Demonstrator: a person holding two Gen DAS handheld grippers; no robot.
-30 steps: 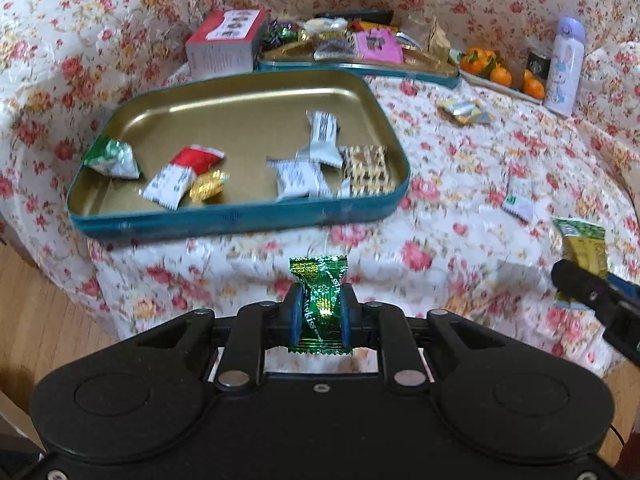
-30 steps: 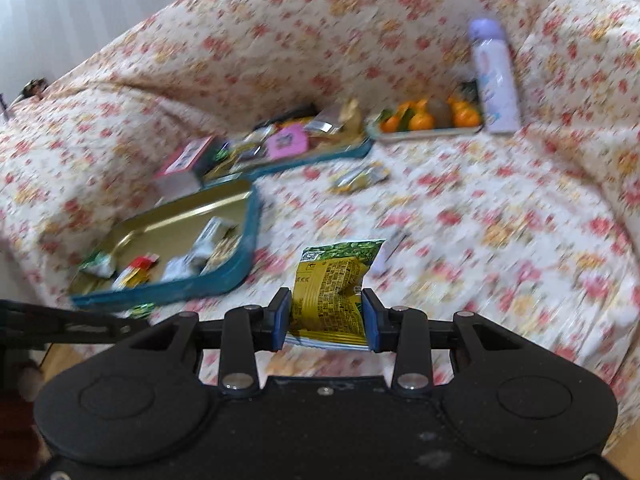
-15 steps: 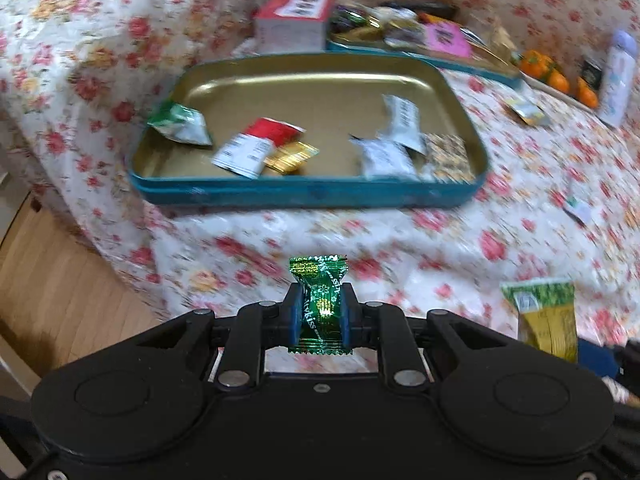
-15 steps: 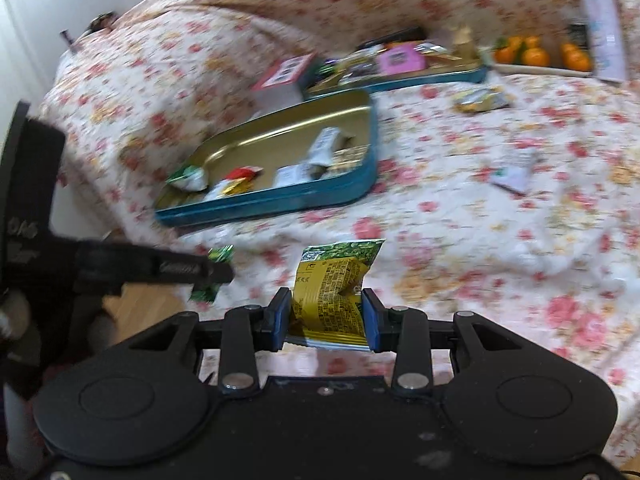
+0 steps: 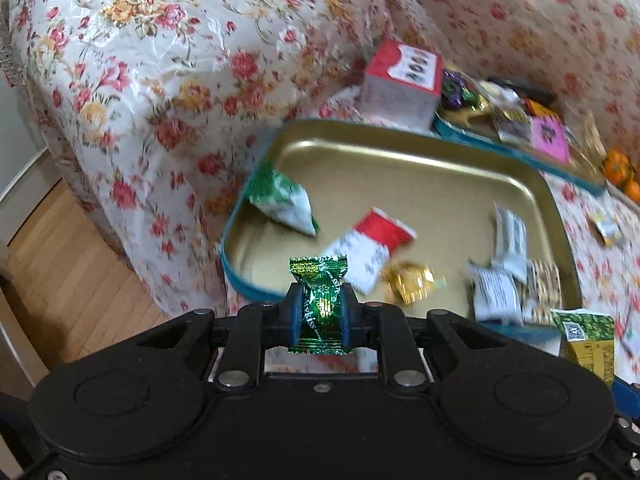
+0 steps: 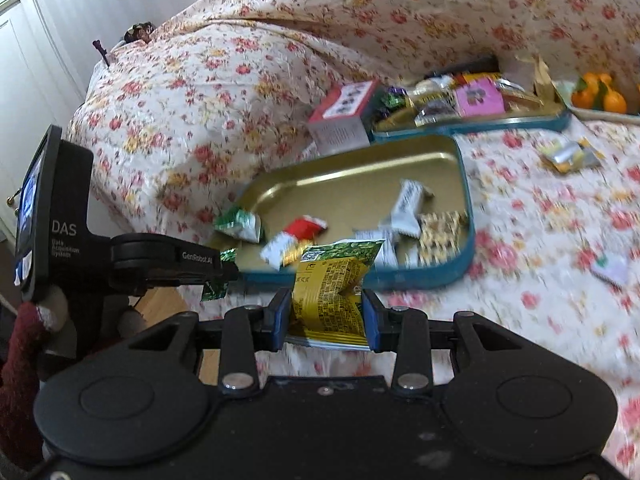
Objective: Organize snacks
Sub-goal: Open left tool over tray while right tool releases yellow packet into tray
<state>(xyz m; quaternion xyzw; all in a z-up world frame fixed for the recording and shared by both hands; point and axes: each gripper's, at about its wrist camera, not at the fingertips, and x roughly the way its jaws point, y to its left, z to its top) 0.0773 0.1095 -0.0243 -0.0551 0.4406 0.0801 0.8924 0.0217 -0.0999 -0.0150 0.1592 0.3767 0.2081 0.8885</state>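
Right wrist view: left hand-held gripper [image 6: 224,268], marked "GenRobot.AI", clamps green candy [image 6: 214,290].

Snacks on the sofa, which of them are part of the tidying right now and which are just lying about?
In the job: green candy in the left gripper; yellow packet in the right gripper; gold tray with wrapped snacks.

Lying about: oranges; red-topped box; second tray; loose packet.

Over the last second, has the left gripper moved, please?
Yes. The left gripper, gripping the green candy, has moved toward the gold tray, nearing its near-left corner.
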